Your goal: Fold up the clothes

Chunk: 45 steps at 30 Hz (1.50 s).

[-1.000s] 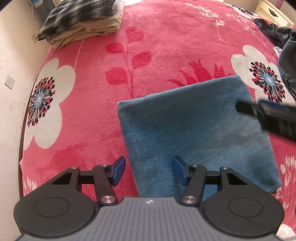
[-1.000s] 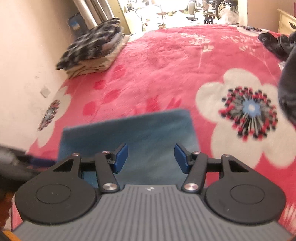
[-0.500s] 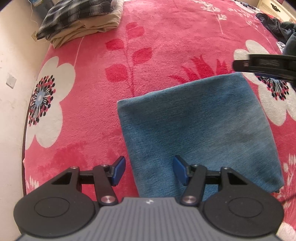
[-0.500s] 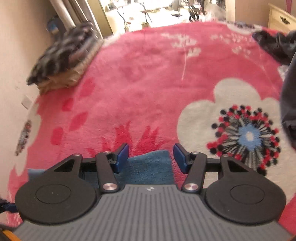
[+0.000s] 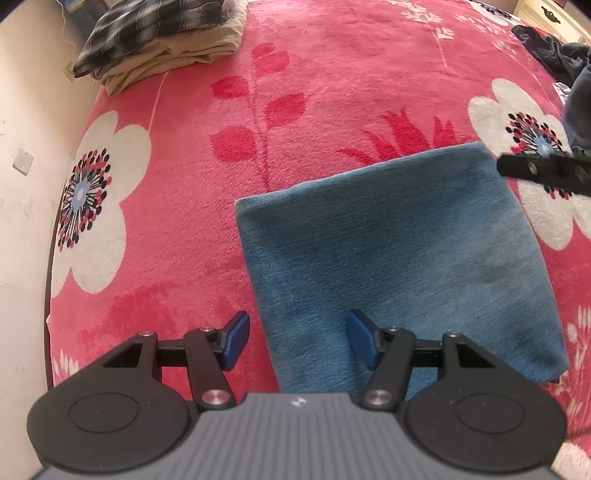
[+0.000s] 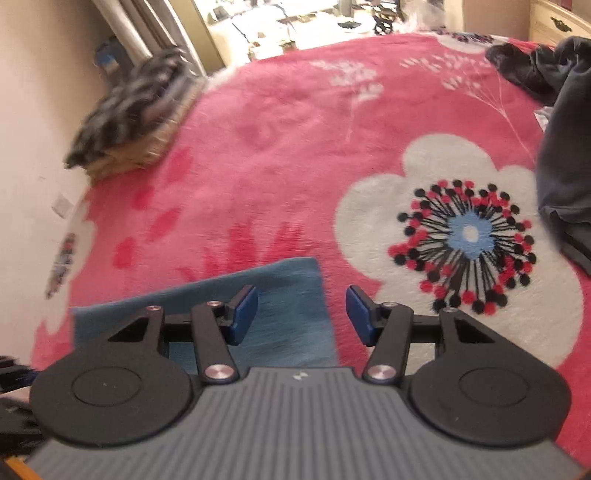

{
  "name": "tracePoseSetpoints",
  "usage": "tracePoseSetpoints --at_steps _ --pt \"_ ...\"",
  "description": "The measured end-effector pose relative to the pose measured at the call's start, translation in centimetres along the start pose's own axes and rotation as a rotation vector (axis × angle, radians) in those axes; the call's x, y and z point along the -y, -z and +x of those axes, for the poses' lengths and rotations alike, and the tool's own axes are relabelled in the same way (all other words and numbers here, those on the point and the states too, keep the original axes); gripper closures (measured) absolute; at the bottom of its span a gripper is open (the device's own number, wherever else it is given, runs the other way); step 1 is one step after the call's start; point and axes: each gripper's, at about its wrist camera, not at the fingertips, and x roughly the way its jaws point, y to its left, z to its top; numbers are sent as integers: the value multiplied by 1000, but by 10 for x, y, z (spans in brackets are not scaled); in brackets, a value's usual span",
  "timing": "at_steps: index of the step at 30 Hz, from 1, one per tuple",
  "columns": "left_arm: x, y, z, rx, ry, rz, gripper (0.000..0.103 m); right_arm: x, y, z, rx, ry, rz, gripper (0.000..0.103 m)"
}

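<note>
A folded blue garment [image 5: 399, 251] lies flat on the pink flowered blanket [image 5: 295, 92]. My left gripper [image 5: 295, 341] hangs open above the garment's near left edge, nothing between its blue pads. My right gripper [image 6: 301, 315] is also open and empty, over the far right corner of the blue garment [image 6: 288, 291]. A dark part of the right gripper [image 5: 543, 171] shows at the right edge of the left wrist view, beside that corner.
A stack of folded clothes, plaid on beige [image 5: 159, 40], sits at the blanket's far left by the wall [image 5: 26, 147]. Dark unfolded clothes [image 6: 561, 122] are heaped at the right. A dresser [image 6: 554, 22] stands beyond them.
My right gripper swung across the garment's right side, off toward the white flower and back to the far right corner. The left gripper stayed put. The garment has not moved.
</note>
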Motion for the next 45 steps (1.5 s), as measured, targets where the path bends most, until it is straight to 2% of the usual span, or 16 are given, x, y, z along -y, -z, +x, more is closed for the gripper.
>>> tracePoseSetpoints --at_steps 3,5,6,8,10,13,16,19,22,24,27,31,34,39,45 --pt "1 0 0 2 -4 3 42 -7 16 -2 -44 -18 -90 51" --pt "1 1 1 4 -2 6 41 -2 30 8 -105 39 -121 50" --pt "1 1 1 5 -2 6 41 6 36 10 -121 58 -94 50" --pt "2 1 0 6 -6 9 41 18 39 2 -107 53 -15 51" --pt "2 1 0 6 -8 7 41 15 38 -12 -74 80 -31 51" --pt "1 2 -1 15 -3 5 41 14 41 -32 -50 21 -18 51" --pt "-2 6 -7 61 7 11 43 31 51 -53 -51 36 105 51" --pt "-5 14 -25 165 20 35 43 64 71 -73 -52 63 307 51" --pt "1 26 -42 239 59 108 42 91 96 -87 -75 59 465 51" --pt "10 32 -50 262 89 168 40 97 112 -92 -106 63 498 51" --pt "29 41 -50 249 118 254 40 95 131 -95 -138 49 494 51" --pt "58 53 -50 239 142 365 40 83 138 -88 -175 39 413 51" --pt "76 60 -46 231 132 418 40 73 139 -77 -193 28 342 51" --pt "77 60 -38 194 131 399 40 60 138 -61 -179 51 215 51" --pt "49 59 -31 142 165 289 40 61 140 -60 -135 41 191 51"
